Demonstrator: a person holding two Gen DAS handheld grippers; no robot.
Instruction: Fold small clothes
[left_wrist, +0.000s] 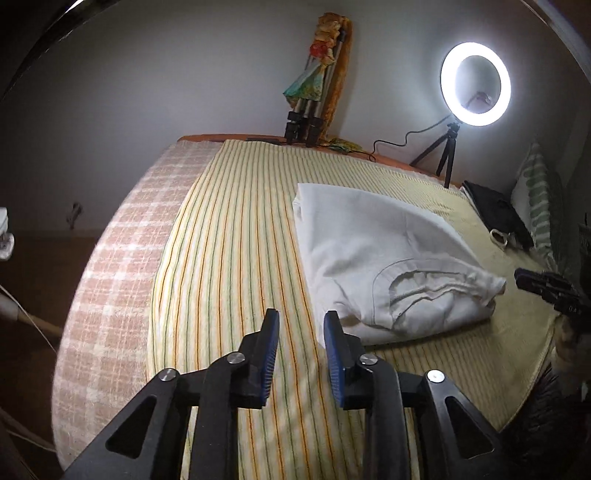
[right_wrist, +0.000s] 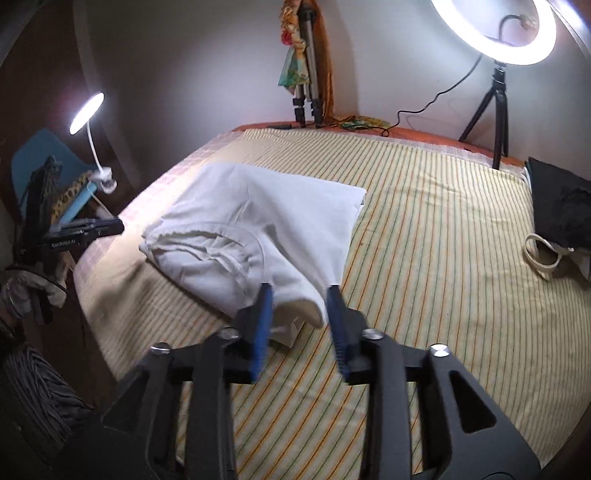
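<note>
Left gripper (left_wrist: 301, 317): jaws apart, nothing between them, poised over the striped bedspread (left_wrist: 236, 236) just beside the garment's near-left edge.
Right gripper (right_wrist: 300, 293): jaws apart, straddling the garment's near corner; whether the pads touch the cloth is hard to tell.
White garment (left_wrist: 384, 254): partly folded, lying mid-bed, its ribbed neckline facing up at the near end, far edge folded square.
Black cloth (right_wrist: 561, 206): bunched at the bed's right edge, well apart from the garment.
Ring light (left_wrist: 475, 84): lit, on a small tripod at the far corner.
Desk lamp (right_wrist: 86, 112): lit, clipped left of the bed.
</note>
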